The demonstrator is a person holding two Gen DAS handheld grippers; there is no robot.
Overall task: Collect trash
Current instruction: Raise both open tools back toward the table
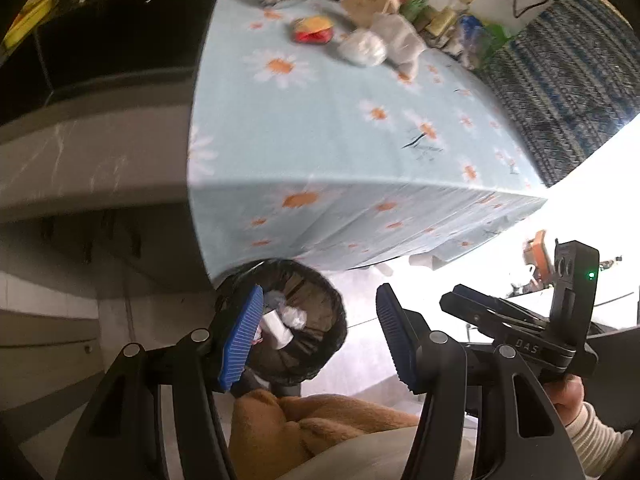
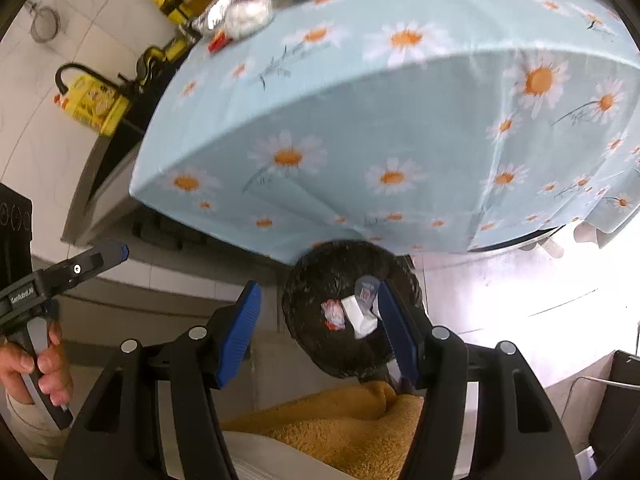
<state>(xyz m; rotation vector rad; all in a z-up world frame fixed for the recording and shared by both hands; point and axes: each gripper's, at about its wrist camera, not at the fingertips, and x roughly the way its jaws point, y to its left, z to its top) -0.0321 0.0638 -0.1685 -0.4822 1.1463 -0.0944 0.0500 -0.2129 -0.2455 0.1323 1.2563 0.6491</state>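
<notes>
Both grippers gape empty above a round bin lined with crinkled black plastic (image 2: 320,280).
Left gripper (image 1: 316,336) and right gripper (image 2: 318,332) hold ribbed blue pads apart; crumpled white wrappers (image 2: 358,314) lie inside, below the daisy-print tablecloth (image 1: 340,140).

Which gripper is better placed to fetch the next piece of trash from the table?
Probably left. Both grippers are open and empty. The left gripper faces the tabletop with the white wad ahead; the right gripper points down over the bin.
</notes>
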